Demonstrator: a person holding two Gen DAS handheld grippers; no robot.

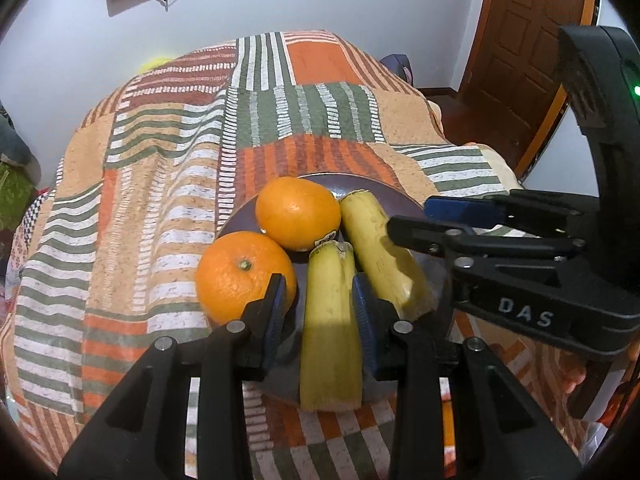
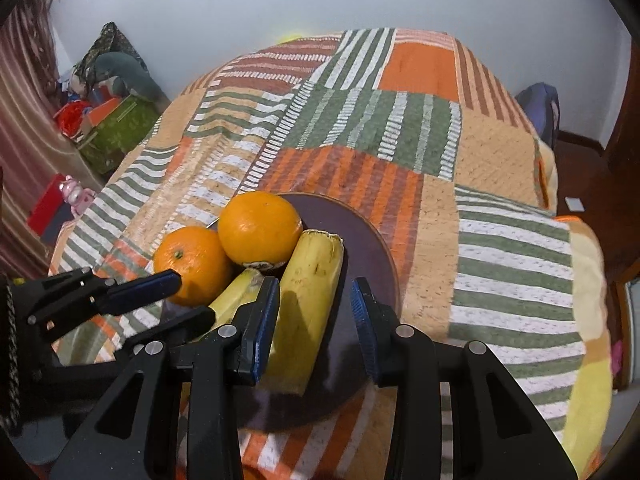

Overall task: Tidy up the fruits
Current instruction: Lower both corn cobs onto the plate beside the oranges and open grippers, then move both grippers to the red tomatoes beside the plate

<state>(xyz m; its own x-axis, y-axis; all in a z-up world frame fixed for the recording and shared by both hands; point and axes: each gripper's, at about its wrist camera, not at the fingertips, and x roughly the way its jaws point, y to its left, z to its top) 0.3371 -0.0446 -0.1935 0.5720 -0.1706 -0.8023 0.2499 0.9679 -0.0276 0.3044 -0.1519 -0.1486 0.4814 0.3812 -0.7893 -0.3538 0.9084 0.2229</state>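
A: Where do the fruits sit?

B: All four lie on the round dark-brown plate [image 2: 372,240] in the lower middle of both frames, on the striped patchwork bedspread [image 2: 400,128]. The far round orange with a sticker [image 2: 260,228] rests against the near round orange with a green stem scar [image 2: 192,264], which hangs over the plate's left rim. The two cut yellow banana pieces lie side by side; the thicker banana piece [image 2: 308,304] leans toward the far orange, and the thinner banana piece [image 1: 330,328] sits to its left. Judging by the task, they are gathered on the plate as the sorting spot.

A: What is the left gripper [image 1: 320,300] doing?

B: Its blue-padded fingers stand apart, straddling the thinner banana piece. The right pad [image 1: 362,312] is at the peel, possibly touching; the left pad sits beside the near orange. It clamps nothing yet.

A: And the right gripper [image 2: 316,304]?

B: Also spread wide. In the right wrist view its left pad [image 2: 266,320] lies against or just in front of the thicker banana piece, while the other pad hangs over bare plate. It holds nothing. Both seem lined up lengthwise so each could close across a banana's narrow width.
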